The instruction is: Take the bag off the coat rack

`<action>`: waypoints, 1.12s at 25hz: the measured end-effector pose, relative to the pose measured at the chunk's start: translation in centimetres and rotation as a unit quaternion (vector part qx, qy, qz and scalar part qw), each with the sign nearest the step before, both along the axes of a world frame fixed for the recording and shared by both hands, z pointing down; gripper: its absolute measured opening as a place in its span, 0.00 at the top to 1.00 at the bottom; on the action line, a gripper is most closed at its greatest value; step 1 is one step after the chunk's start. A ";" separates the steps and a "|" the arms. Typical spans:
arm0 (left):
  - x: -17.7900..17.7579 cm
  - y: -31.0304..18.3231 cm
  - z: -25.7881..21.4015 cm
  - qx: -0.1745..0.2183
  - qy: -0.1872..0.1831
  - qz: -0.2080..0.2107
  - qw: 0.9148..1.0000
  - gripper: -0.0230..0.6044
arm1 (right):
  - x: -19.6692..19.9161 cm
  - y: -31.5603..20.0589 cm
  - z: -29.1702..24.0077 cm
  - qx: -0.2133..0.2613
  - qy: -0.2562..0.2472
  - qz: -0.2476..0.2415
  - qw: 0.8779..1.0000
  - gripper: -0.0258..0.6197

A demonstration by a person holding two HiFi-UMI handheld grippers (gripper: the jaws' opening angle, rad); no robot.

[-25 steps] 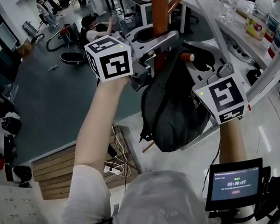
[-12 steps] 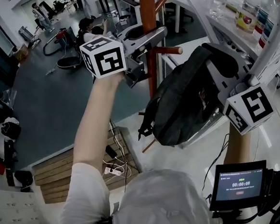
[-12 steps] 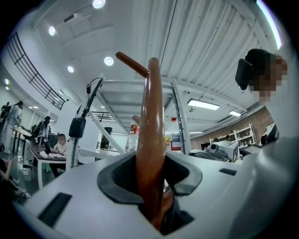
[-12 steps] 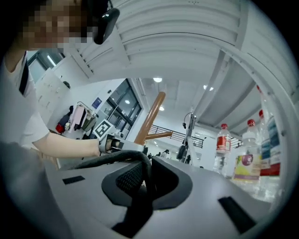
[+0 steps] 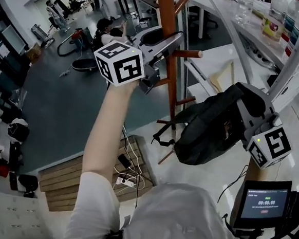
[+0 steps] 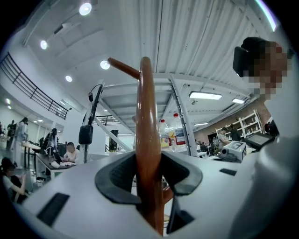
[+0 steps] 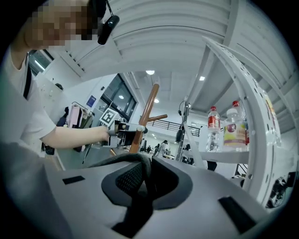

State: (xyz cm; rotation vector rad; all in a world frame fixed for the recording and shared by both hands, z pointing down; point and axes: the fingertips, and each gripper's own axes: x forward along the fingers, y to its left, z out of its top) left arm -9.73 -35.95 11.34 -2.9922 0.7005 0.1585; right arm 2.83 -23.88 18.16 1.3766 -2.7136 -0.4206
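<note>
Head view puts the bag [image 5: 210, 131] off the coat rack [image 5: 170, 100]. It hangs in the air to the right of the pole [image 5: 168, 12] and below the upper peg [image 5: 188, 53], apart from both. It is dark and slumped, and its right end is up against the right gripper [image 5: 246, 106], which carries it. The spot where the jaws meet the bag is hidden behind the gripper's grey body in this view.

The right gripper view settles it. The 2 jaws of the right gripper [image 7: 142, 179] are clenched on a dark strap [image 7: 133, 161] that loops up over them. The bag's body lies out of sight below that camera.

The left gripper [image 5: 165, 42] grasps the pole just above the upper peg. In the left gripper view the brown pole [image 6: 148, 116] stands upright between the 2 pads of the left gripper [image 6: 149, 179], and both press on it.

The rack's top is cut off by the upper edge of the head view. Its foot is hard to make out past the bag's left end.

1 second ago the bag hung against the pole on the peg. Half a second ago it was clear of the peg and just beside it. Now it is further right and lower, and the right gripper has gone with it. The left gripper has kept its hold on the pole.
</note>
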 end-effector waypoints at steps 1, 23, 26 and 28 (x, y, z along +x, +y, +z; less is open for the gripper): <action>-0.3 0.1 0.0 0.004 -0.005 -0.007 1.000 0.74 | -0.3 0.3 0.3 0.000 0.003 -0.003 1.000 0.89; -13.1 10.5 3.2 0.060 -0.033 -0.126 0.990 0.55 | -0.5 2.4 7.6 -0.068 0.020 -0.009 0.997 0.89; -13.8 12.4 6.2 0.049 -0.039 -0.127 0.990 0.55 | -0.3 2.5 8.8 -0.079 0.017 -0.004 0.997 0.89; -13.3 13.7 8.8 0.037 -0.046 -0.116 0.992 0.55 | -0.2 2.7 9.8 -0.085 0.013 -0.001 0.996 0.89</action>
